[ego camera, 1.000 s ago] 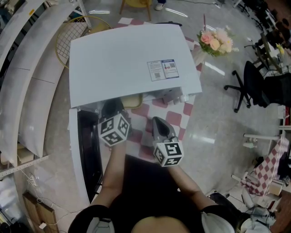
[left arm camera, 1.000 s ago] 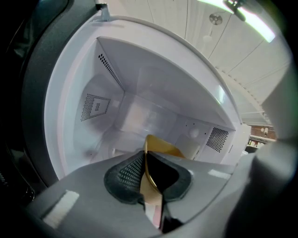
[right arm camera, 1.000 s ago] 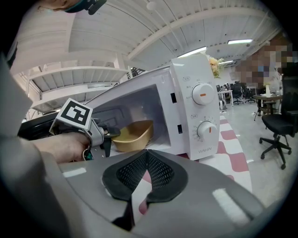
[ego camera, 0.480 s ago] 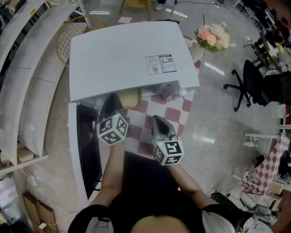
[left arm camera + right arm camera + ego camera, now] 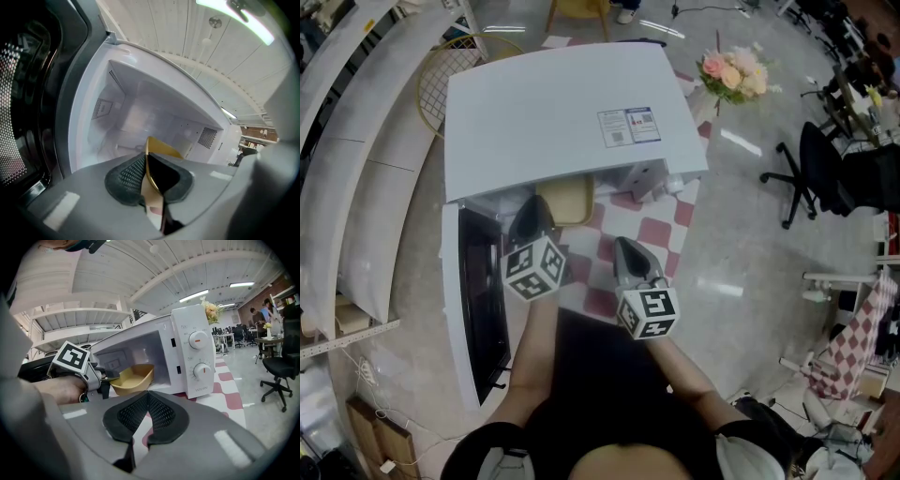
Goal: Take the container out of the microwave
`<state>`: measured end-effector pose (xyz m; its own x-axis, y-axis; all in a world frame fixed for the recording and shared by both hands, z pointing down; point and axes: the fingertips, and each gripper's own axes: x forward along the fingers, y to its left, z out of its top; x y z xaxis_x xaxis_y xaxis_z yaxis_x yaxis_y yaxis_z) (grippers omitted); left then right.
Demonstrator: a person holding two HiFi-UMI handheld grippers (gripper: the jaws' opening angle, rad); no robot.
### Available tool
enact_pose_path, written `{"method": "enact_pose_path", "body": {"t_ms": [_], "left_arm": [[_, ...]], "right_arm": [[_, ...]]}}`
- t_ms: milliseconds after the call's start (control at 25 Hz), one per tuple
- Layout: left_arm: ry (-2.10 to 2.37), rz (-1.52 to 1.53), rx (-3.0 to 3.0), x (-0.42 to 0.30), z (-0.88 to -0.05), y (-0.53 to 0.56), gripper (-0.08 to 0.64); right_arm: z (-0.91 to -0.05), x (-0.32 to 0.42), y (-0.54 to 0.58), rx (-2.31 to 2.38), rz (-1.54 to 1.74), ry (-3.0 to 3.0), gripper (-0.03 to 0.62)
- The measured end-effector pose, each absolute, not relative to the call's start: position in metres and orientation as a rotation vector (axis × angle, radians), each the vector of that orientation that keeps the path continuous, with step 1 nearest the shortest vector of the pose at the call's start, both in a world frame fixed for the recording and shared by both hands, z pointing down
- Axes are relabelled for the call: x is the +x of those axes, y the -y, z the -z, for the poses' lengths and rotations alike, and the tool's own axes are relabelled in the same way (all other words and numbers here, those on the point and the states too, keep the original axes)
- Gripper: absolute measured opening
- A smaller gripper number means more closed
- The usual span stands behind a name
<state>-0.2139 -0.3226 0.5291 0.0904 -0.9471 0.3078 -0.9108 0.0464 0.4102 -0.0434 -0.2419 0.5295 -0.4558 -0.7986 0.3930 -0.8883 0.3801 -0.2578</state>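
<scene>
Left gripper is clamped on the rim of the tan container at the microwave's open mouth (door swung left), right gripper hovering just right, jaws together, empty.

**Head view, lower centre:** the person wears a black top with short sleeves and pale grey patches near both shoulders, at the bottom edge. The left gripper and right gripper have tapered grey shells. Each carries a white cube printed with black square markers on its faces.

**Gripper views, lower centre:** smooth grey jaws bear dark, mesh-textured pads of rounded outline, and a pale rectangular strip lies on each jaw, outside the pads
</scene>
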Motion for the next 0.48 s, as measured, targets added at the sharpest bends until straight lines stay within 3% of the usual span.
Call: {"method": "enact_pose_path", "body": {"t_ms": [480], "left_arm": [[1.816,0.091,1.868,-0.213,-0.531,0.298,0.02]], "right_arm": [[-0.528,-0.039,0.231,1.529,-0.622,2.438,0.002]]}}
